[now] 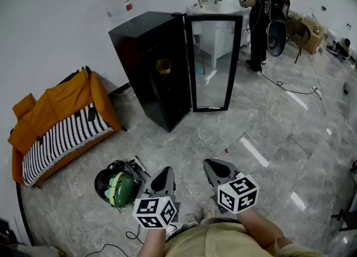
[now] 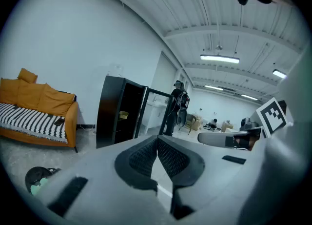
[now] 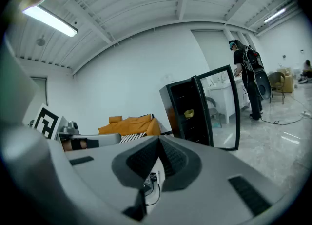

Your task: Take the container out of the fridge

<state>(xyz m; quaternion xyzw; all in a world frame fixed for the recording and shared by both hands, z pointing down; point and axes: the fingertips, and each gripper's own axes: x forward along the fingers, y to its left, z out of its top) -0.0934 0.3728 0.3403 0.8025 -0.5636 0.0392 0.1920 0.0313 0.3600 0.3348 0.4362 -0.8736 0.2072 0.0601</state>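
Head view looks down on a wide grey tiled floor, bare across the middle and right, so the stretch between the person holding the grippers and the black fridge is open. The fridge stands near the white wall, and its glass door is swung fully out to the right, leaving the front of the cabinet free to approach.

An orange sofa with a striped cover sits along the wall to the left, well apart from the fridge. Behind the door stands a white sink unit, with a person in dark clothes in front of it, and a cable trails over the floor nearby.

The yellow container rests on a shelf inside the fridge, at mid height, near the open front edge. It lies far ahead of both grippers.

A green helmet-like thing with loose cords lies on the floor just left of the left gripper. The left jaws are pressed together at their tips and hold nothing. The right gripper, beside it, also has its jaws closed and empty.
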